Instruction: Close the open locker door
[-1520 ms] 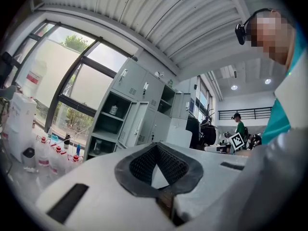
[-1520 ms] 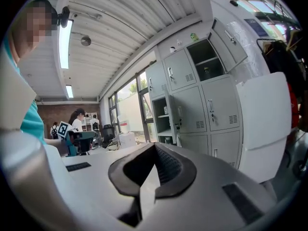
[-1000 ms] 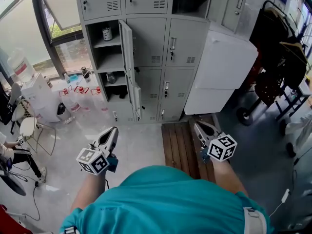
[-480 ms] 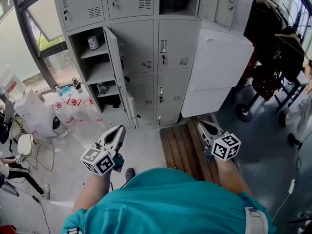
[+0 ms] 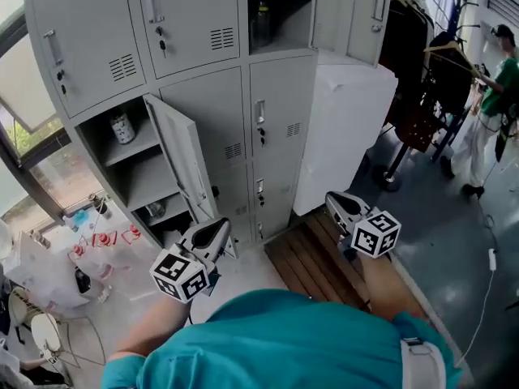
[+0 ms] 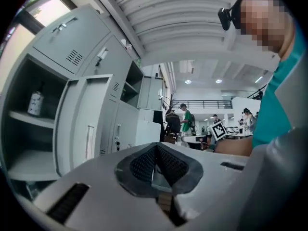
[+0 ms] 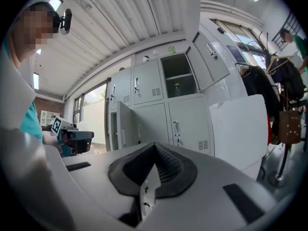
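A patterned can [image 5: 122, 126] stood on the upper shelf [image 5: 139, 149] of the open locker [image 5: 147, 118]. A slatted wooden pallet [image 5: 312, 259] lay on the floor [image 5: 454, 233].

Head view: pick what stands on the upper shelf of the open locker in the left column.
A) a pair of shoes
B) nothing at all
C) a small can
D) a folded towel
C: a small can stands on the upper shelf, to the left of the swung-out door.
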The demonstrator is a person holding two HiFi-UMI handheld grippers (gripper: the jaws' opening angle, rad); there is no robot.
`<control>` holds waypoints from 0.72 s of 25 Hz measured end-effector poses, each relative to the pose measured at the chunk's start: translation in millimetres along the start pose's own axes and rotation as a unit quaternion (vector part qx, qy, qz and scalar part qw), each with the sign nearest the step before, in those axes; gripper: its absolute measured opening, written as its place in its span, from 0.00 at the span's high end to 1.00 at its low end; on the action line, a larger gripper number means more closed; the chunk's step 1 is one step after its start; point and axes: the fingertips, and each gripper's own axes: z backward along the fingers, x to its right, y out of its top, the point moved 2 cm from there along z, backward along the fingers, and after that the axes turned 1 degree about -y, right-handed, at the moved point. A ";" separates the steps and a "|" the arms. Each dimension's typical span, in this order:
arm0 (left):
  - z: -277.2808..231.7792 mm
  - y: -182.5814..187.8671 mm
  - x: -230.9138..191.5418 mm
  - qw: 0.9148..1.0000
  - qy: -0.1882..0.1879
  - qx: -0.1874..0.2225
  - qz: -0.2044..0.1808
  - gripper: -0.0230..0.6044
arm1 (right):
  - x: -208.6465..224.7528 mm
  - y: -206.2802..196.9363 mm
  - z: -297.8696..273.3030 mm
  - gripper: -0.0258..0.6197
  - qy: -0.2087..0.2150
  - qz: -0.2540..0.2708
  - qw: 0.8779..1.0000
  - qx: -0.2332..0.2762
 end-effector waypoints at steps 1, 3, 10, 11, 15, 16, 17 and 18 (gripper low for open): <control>-8.2 5.2 -4.9 1.000 -0.019 -0.006 -0.007 0.96 | 0.9 7.6 -8.9 0.96 -0.010 0.000 1.000 0.005; -29.2 14.2 -9.9 0.998 -0.055 -0.012 -0.015 0.96 | 8.3 21.1 -20.6 0.96 -0.030 -0.003 0.999 0.013; -132.6 38.2 -1.4 0.992 -0.125 -0.005 -0.008 0.96 | 71.4 66.6 -17.2 0.96 -0.085 0.007 0.996 0.030; -150.8 42.0 0.4 0.992 -0.124 -0.003 -0.011 0.96 | 83.8 74.2 -15.3 0.96 -0.085 0.012 0.996 0.034; -230.2 66.2 6.2 0.995 -0.102 0.016 -0.010 0.96 | 143.9 109.5 -5.6 0.96 -0.081 0.027 0.995 0.053; -249.6 73.2 8.3 0.995 -0.096 0.022 -0.007 0.96 | 161.3 119.0 -1.8 0.96 -0.083 0.031 0.994 0.057; -268.8 81.4 10.1 0.995 -0.091 0.028 -0.004 0.96 | 178.8 129.6 1.6 0.96 -0.084 0.034 0.994 0.061; -287.5 90.4 11.2 0.996 -0.086 0.034 -0.004 0.96 | 195.6 141.0 4.1 0.96 -0.084 0.039 0.993 0.066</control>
